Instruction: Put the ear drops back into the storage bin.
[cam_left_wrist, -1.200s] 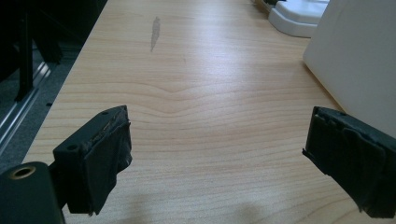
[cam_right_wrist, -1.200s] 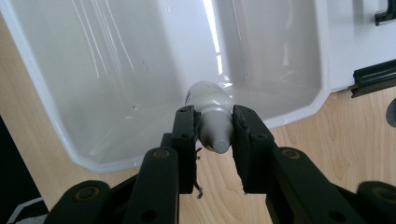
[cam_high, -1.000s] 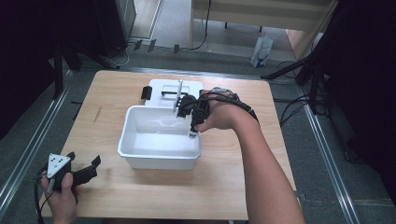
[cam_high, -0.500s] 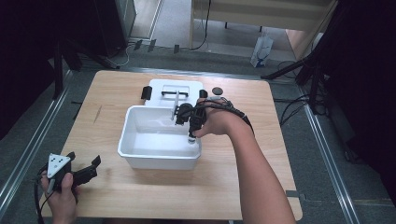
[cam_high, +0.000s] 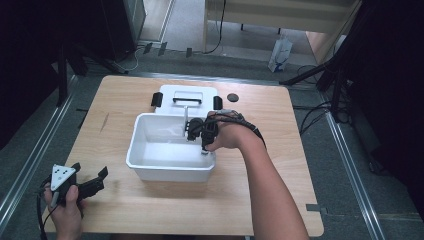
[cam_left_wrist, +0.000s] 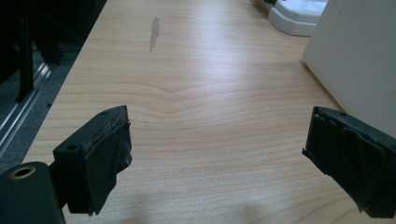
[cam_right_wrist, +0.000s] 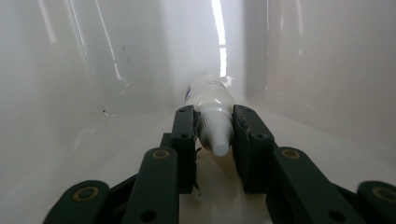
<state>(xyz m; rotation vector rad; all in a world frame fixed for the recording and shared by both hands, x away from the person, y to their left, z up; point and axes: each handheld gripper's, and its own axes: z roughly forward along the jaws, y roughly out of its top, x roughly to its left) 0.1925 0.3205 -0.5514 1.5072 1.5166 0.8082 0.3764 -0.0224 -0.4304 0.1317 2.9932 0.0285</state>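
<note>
The white squeeze tube (cam_right_wrist: 210, 105) lay inside the white plastic bin (cam_high: 150, 165), its capped nozzle clamped between the jaws of the right gripper (cam_right_wrist: 214, 128). Over the last second that gripper had sunk from the bin's far rim to its floor, probably to set the tube down there. The bin's lid (cam_high: 186, 94) lay behind. The left gripper (cam_left_wrist: 219, 154) hung spread and empty over the table (cam_left_wrist: 196, 93).

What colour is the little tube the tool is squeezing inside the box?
White, cap included. The tube shows best in the right gripper view.
</note>
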